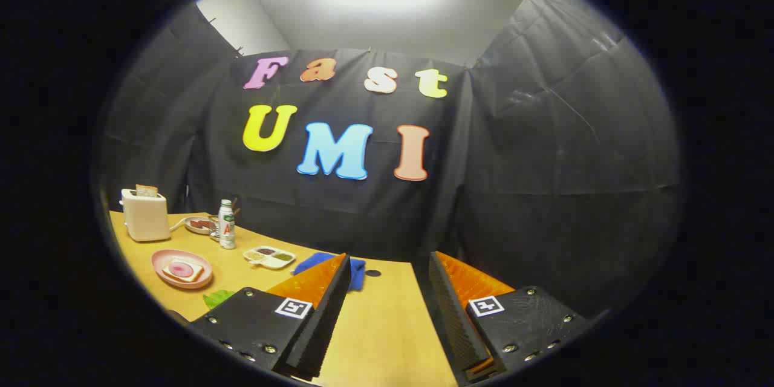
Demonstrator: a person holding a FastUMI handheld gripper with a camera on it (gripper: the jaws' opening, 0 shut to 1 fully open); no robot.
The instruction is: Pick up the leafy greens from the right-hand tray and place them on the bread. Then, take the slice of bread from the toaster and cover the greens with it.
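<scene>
My gripper is open above the wooden table, with nothing between its fingers. Far to the left of the fingers sits a pink plate holding a slice of bread topped with a pink round slice. A corner of leafy greens peeks out just beside the left finger, mostly hidden behind it. At the table's far left stands a white toaster with a slice of bread sticking up from its slot.
A small bottle stands behind the plate, beside a dish with dark food. A white divided tray lies ahead of the left finger. A blue cloth lies beyond the fingertips, near a dark hole in the table.
</scene>
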